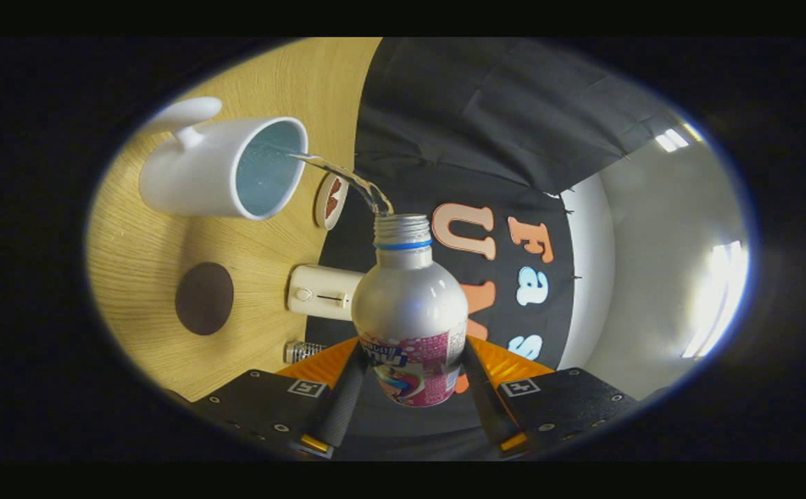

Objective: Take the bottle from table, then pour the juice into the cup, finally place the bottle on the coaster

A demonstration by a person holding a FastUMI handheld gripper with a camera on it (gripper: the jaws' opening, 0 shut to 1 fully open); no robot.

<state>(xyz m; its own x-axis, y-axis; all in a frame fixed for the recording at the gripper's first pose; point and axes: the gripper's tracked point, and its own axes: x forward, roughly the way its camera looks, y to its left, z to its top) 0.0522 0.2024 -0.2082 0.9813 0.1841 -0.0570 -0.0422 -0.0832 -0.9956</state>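
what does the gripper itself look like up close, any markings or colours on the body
The gripper has a black body with small round screws. On each side sits a square black-and-white marker tag. Bright orange ribbed panels lie behind two long, narrow fingers, each with a small yellow-orange piece at its base.

Glossy metal bottle (409, 305), smooth glazed cup (195, 177), wood-grain table (139, 249).

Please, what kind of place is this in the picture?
Probably a staged recording booth, not a real kitchen: black cloth wall behind a wooden table holding a white cup, a toaster and a dark coaster. The hand-held gripper holds a pouring bottle.
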